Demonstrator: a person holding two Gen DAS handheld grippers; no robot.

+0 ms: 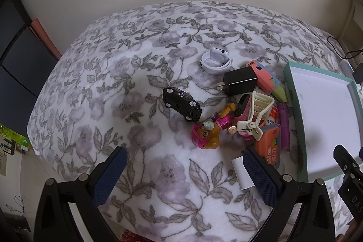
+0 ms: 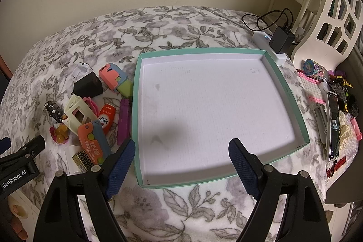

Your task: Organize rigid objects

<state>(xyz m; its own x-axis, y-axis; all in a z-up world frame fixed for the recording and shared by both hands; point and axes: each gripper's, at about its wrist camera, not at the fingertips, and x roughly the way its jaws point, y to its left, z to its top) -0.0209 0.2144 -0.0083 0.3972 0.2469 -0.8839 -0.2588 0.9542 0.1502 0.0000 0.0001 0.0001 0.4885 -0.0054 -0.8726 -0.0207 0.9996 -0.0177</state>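
1. Left wrist view: left gripper [image 1: 185, 171] spread wide, empty, above blanket; black toy car [image 1: 182, 104] just ahead.
2. Right gripper [image 2: 181, 165] wide, empty, over bare tray [image 2: 286, 92].
3. Judgement: straddle car's narrow sides, close squarely.

Left wrist camera looks down over the toy pile [image 1: 229, 110]; right wrist camera faces the tray [image 2: 285, 87]. Both views share pile, tray edge and blanket [image 1: 118, 74].

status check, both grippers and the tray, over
Left gripper open, empty, above the blanket short of the toy pile. Right gripper open, empty, over the teal tray. Tray bare, nothing blocking.
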